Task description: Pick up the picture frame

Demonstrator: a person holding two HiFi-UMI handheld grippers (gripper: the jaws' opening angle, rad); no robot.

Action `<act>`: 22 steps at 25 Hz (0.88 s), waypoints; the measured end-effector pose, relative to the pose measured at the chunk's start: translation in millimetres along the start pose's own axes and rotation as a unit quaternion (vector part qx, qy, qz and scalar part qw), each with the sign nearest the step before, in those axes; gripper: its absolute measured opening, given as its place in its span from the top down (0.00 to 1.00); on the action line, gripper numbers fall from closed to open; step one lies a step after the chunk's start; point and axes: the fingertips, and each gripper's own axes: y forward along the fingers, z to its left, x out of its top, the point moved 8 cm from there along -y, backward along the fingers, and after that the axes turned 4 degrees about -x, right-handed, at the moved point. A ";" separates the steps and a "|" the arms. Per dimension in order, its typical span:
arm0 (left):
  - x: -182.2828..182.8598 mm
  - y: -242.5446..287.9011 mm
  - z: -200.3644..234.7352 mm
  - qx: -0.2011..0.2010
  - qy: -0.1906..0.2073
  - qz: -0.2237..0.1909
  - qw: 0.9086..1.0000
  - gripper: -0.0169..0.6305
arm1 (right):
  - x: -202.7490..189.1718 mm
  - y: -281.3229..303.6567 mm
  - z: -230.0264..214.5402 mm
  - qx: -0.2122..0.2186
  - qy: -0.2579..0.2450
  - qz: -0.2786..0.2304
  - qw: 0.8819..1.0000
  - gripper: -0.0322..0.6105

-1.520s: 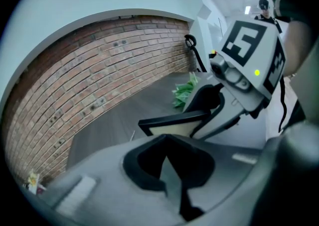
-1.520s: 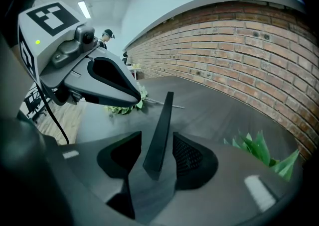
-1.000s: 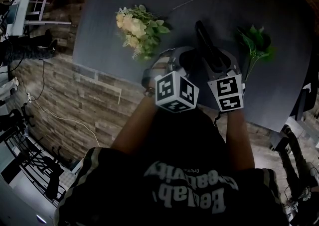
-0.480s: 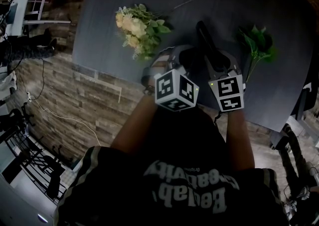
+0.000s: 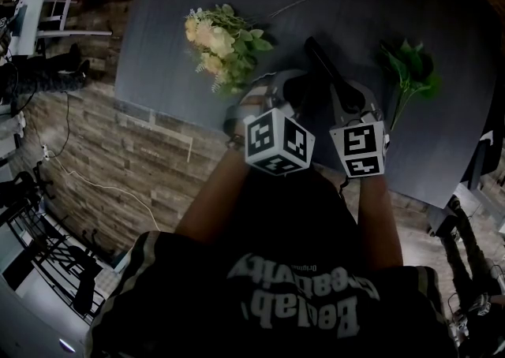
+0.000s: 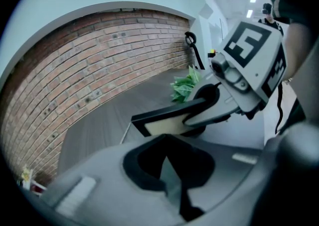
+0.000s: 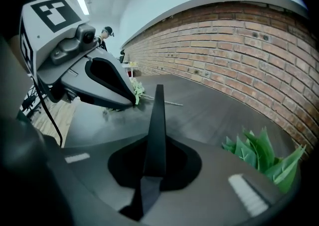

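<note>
Frame status: the picture frame (image 5: 325, 65) is clamped in the right gripper (image 5: 341, 95). The jaws of that gripper have just been closing and are now pressed on the frame's thin black edge, which is seen edge-on and upright between them in the right gripper view. In the left gripper view the frame is seen from its face side: a black border around a pale cream panel, tilted, with one end taken between the right gripper's jaws. Whether its far corner touches the table (image 5: 355, 1) cannot be told.

Frame position, head view: it is seen as a narrow dark bar reaching away from the right gripper over the dark table, between a bouquet (image 5: 217, 45) of cream flowers on the left and a green leafy sprig (image 5: 406, 68) on the right, apart from both.

Left gripper (image 5: 276, 100): it is held just beside the right one, near the table's front edge. Its jaws are seen drawn together with nothing between them, and the frame is not touched by it. In the right gripper view its tip is pointed down toward the table near the bouquet.

Both grippers are angled downward. A marker cube is carried on each, facing the head camera. A brick wall (image 7: 239, 41) is seen behind the table in both gripper views.
</note>
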 end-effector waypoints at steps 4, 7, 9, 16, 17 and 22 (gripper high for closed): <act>-4.2 -1.5 2.4 0.003 -0.003 0.001 1.000 0.97 | 0.6 0.2 1.0 -0.011 -0.002 0.002 1.000 0.93; -5.5 -2.7 3.9 0.005 -0.004 0.001 1.000 0.97 | 1.3 -0.7 0.7 -0.014 0.003 0.001 1.000 0.93; -5.4 -3.0 4.2 0.005 -0.004 0.001 1.000 0.97 | 1.0 -1.4 0.2 -0.015 0.006 0.001 1.000 0.93; -4.2 -6.0 5.9 0.005 -0.001 -0.002 1.000 0.97 | 3.0 -5.3 0.2 -0.019 0.015 -0.005 1.000 0.93; -4.1 -6.4 6.1 0.006 0.000 -0.003 1.000 0.97 | 3.4 -5.7 0.0 -0.020 0.015 -0.005 1.000 0.93; -2.8 -8.1 7.4 0.007 0.004 -0.005 1.000 0.97 | 5.5 -8.0 0.2 -0.022 0.020 -0.007 1.000 0.93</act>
